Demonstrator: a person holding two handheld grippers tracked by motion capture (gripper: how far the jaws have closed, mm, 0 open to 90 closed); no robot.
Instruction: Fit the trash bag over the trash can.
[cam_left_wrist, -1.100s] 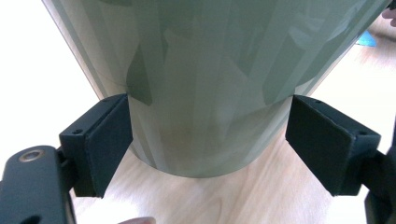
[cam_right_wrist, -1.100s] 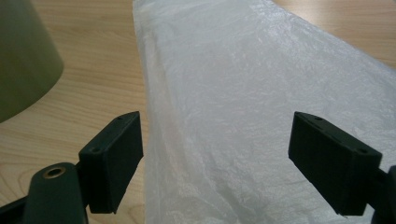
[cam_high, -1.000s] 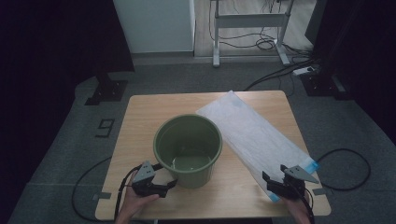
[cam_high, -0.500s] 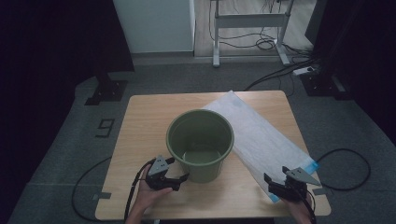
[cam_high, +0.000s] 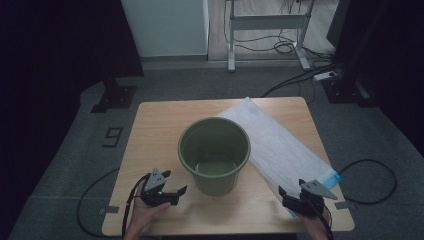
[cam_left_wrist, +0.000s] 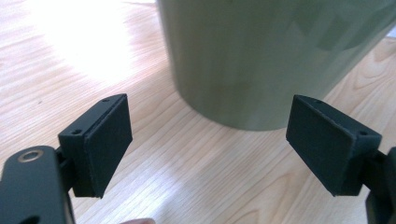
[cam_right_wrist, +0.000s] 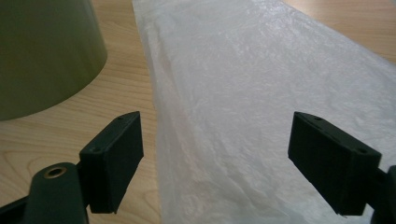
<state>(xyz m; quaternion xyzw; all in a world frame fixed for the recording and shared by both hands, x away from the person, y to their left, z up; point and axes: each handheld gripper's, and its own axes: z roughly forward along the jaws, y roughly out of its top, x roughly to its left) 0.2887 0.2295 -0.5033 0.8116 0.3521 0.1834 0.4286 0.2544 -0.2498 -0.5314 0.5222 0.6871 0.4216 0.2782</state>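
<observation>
Olive-green round plastic bucket (cam_high: 215, 155) upright at centre of light wooden bench (cam_high: 150, 130), translucent white plastic bag (cam_high: 282, 145) flat beside it on its right; left gripper (cam_high: 172, 194) near bucket base, right gripper (cam_high: 295, 200) over bag's near end, both jaws wide apart, empty.

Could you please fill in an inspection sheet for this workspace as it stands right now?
Surface: wooden table, bare light wood.
Job's things: green bucket upright, mid-table; white plastic bag flat beside it, reaching the near right corner.
Clutter: nothing seen.
Grippers: left claw open, pointing at the bucket's base, apart from it; right claw open over the bag's near end.
Cables: black cable looped on the floor, right.
Surroundings: grey floor, desk frame behind.
</observation>
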